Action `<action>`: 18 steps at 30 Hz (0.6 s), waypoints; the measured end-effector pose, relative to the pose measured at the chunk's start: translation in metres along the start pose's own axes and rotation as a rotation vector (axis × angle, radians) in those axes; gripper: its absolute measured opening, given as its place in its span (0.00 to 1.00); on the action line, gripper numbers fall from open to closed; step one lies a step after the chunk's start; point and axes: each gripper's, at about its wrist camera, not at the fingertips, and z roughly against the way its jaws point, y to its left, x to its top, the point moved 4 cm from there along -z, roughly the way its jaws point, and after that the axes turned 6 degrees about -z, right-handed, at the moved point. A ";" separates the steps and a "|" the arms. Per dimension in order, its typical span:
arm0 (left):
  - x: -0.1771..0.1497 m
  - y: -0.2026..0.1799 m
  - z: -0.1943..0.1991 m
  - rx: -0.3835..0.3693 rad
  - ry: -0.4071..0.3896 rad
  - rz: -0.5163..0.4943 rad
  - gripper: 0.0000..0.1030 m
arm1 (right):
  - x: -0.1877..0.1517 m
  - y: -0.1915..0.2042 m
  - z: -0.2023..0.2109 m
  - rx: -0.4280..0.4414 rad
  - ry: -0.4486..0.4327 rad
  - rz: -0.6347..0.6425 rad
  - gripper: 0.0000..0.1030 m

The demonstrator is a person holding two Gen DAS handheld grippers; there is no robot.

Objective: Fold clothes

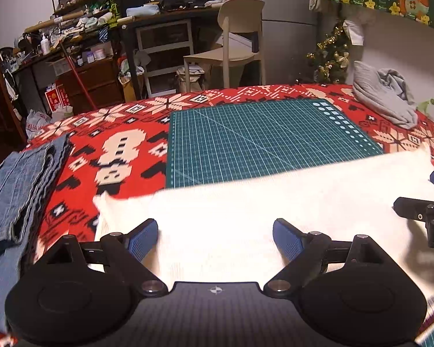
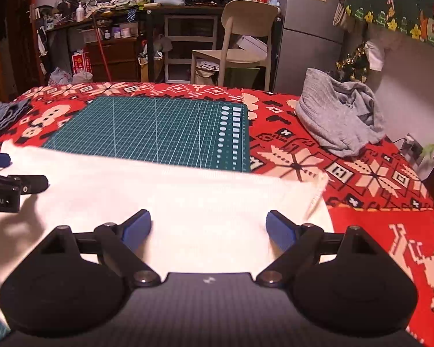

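Observation:
A white knitted garment [image 1: 246, 202] lies flat across the near part of the red patterned cover, its far edge over the green cutting mat [image 1: 260, 141]. My left gripper [image 1: 215, 238] hovers over the garment's left half, jaws wide apart, nothing between the blue pads. My right gripper [image 2: 208, 231] stands over the same white garment [image 2: 173, 196] near its right edge, open too, with only cloth beneath it. Each gripper shows at the rim of the other's view: the right one [image 1: 422, 214], the left one [image 2: 11, 188].
Folded blue denim [image 1: 20, 190] lies at the left edge of the cover. A crumpled grey garment [image 2: 338, 121] sits at the back right. The green cutting mat [image 2: 159, 133] lies mid-table. Beyond stand a beige chair [image 1: 234, 46], a desk and cluttered shelves.

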 end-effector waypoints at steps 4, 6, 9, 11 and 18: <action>-0.011 -0.001 0.013 -0.013 0.014 -0.003 0.89 | -0.013 -0.002 0.018 0.009 0.010 -0.015 0.86; -0.018 -0.001 0.019 -0.022 0.021 -0.002 0.89 | -0.021 -0.003 0.027 0.007 0.012 -0.022 0.86; -0.028 -0.001 0.029 -0.031 0.022 -0.001 0.89 | -0.030 -0.005 0.041 0.005 0.010 -0.035 0.81; -0.031 0.000 0.035 -0.035 0.024 0.007 0.88 | -0.034 -0.009 0.052 0.017 -0.001 -0.070 0.79; -0.025 0.001 0.057 -0.086 -0.072 0.080 0.81 | -0.030 -0.012 0.072 0.071 -0.048 -0.140 0.54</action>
